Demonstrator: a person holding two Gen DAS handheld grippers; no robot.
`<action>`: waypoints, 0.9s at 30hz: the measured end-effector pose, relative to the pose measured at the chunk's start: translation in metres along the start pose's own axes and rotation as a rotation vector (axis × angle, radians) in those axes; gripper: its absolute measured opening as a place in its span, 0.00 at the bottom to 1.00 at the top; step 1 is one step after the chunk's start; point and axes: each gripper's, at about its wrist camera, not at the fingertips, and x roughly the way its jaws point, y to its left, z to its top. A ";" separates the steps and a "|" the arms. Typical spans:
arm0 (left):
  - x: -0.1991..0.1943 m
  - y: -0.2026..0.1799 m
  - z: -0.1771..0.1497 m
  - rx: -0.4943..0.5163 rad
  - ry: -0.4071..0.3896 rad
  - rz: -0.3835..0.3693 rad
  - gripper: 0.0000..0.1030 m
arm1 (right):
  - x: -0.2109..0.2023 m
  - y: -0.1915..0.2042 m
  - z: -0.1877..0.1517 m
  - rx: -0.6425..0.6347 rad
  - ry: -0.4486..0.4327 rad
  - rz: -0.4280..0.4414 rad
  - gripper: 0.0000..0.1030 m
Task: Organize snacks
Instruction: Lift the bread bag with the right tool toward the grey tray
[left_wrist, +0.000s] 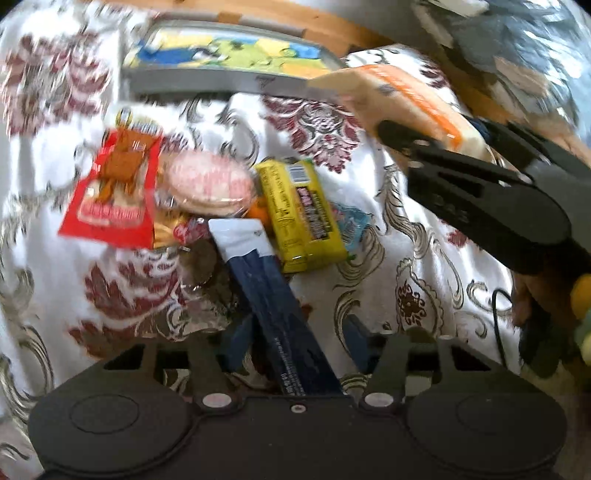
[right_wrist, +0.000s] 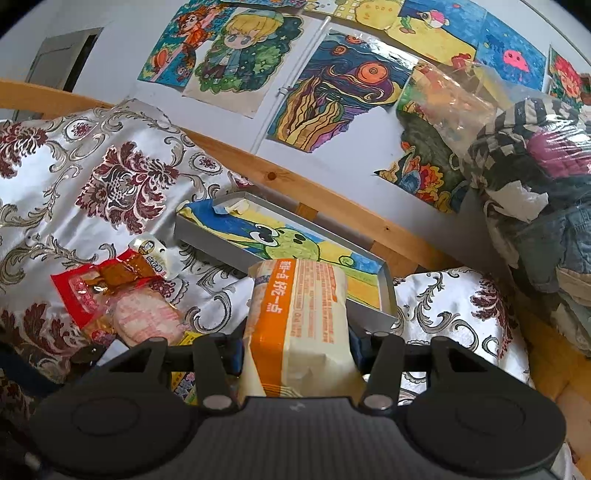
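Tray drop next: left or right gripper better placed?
Right. The right gripper already holds the orange-and-cream packet just short of the grey tray; the left gripper holds a dark blue packet farther back.

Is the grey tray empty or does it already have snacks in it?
Empty of snacks. The grey tray holds only a drawing lining its bottom; the cream and orange packet is in the right hand-held gripper.

Glossy plastic wrappers (left_wrist: 303, 210), satin cloth (right_wrist: 122, 177), metal tray (right_wrist: 386, 291)
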 end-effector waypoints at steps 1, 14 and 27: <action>0.001 0.003 0.000 -0.026 0.001 -0.013 0.49 | 0.000 -0.001 0.000 0.006 0.001 0.002 0.53; 0.031 0.014 0.007 -0.149 0.047 -0.088 0.44 | -0.001 -0.002 0.002 -0.008 -0.021 -0.021 0.33; 0.029 0.012 0.006 -0.122 0.045 -0.045 0.34 | -0.002 -0.042 -0.029 0.309 0.343 0.073 0.68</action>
